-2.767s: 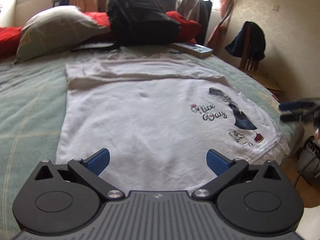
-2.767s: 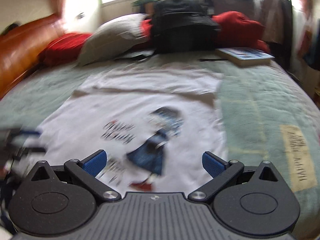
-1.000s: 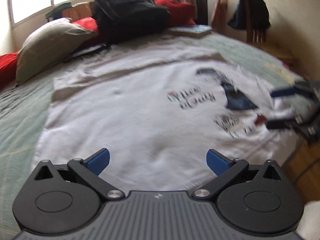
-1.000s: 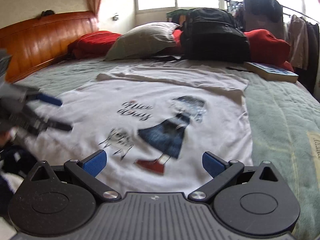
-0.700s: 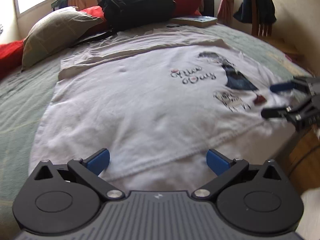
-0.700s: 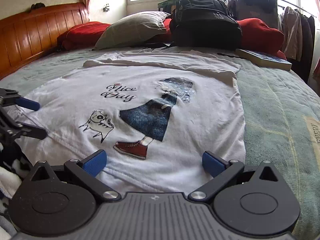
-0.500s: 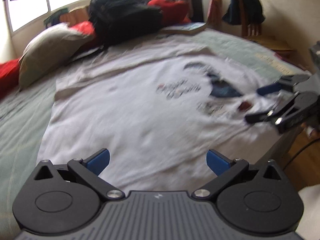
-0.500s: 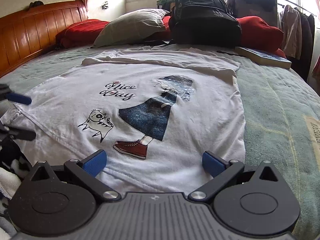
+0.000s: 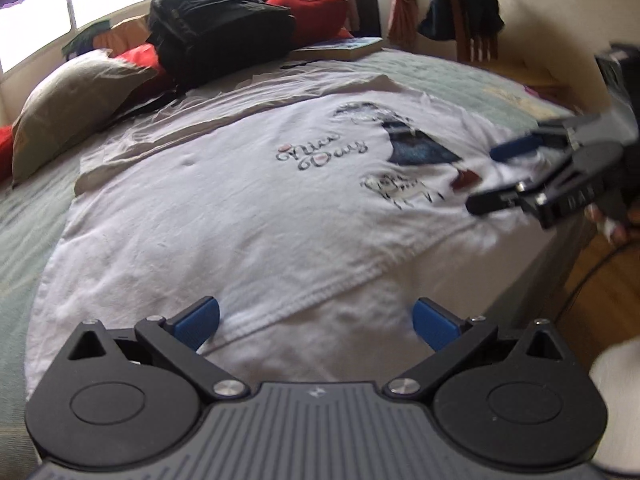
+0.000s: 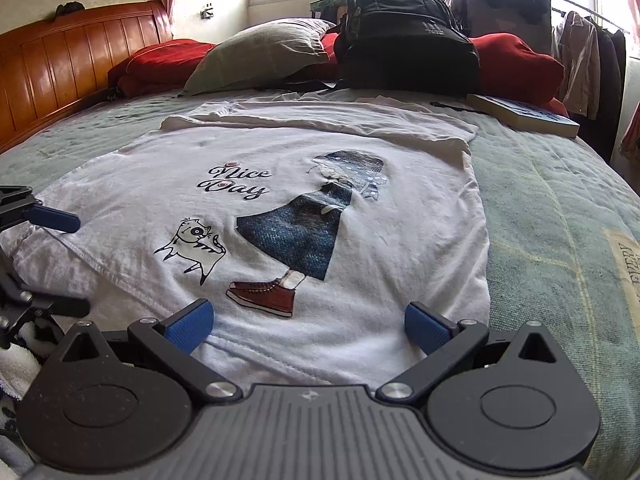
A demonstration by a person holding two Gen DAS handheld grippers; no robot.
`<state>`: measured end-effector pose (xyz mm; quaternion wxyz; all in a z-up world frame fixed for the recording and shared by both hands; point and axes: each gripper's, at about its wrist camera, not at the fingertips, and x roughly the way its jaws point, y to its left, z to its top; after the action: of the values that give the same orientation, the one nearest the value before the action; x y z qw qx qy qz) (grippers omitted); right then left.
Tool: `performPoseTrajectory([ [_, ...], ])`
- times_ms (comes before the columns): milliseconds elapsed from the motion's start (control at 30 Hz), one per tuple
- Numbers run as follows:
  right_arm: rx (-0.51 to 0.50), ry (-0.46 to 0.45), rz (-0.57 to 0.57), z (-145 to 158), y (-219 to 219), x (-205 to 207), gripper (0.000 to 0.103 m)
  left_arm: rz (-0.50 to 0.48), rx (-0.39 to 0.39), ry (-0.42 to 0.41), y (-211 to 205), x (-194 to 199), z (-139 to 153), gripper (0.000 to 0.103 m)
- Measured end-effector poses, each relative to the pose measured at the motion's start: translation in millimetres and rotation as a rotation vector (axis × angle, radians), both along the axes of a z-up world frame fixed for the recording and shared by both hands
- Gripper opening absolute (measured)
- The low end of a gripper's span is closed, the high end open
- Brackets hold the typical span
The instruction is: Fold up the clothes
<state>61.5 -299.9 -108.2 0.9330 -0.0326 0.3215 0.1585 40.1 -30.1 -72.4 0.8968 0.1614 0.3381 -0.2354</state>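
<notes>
Across a green bedspread (image 10: 560, 200) a white T-shirt (image 10: 360, 240) is spread flat, print side up, with its hem draped over the near edge of the bed and its sleeves folded along the far side. On the shirt a printed figure in a blue skirt, a red shoe, a small cat and the words "Nice Day" are seen. At the head of the bed a wooden headboard (image 10: 60, 60) is seen, and against it red cushions, a grey pillow (image 10: 260, 52) and a black backpack (image 10: 404, 36) are stacked. A book (image 10: 524, 116) is laid just beside the backpack, on the bedspread. The left gripper (image 9: 316, 316) is held low over the hem near one corner, its blue-padded jaws spread wide and nothing gripped between them. The right gripper (image 10: 308, 320) is held likewise at the hem below the red shoe, jaws wide apart and empty. Each gripper is caught at the edge of the other's view, and both are seen with fingers parted above the cloth.
</notes>
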Motion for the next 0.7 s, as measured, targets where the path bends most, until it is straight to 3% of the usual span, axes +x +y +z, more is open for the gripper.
performPoseTrajectory([
  [200,-0.015,-0.036,0.008,1,0,-6,0.103,-0.027,0.100,-0.092,-9,-16,10,0.102],
  [367,-0.100,-0.100,0.098,19,8,-22,0.103,-0.101,0.261,-0.223,-26,-31,14,0.102],
  [600,-0.407,-0.170,0.439,7,43,-55,0.103,-0.230,0.344,-0.269,-41,-48,9,0.102],
  [700,-0.505,-0.201,0.480,-7,58,-58,0.103,-0.261,0.356,-0.280,-46,-52,7,0.102],
])
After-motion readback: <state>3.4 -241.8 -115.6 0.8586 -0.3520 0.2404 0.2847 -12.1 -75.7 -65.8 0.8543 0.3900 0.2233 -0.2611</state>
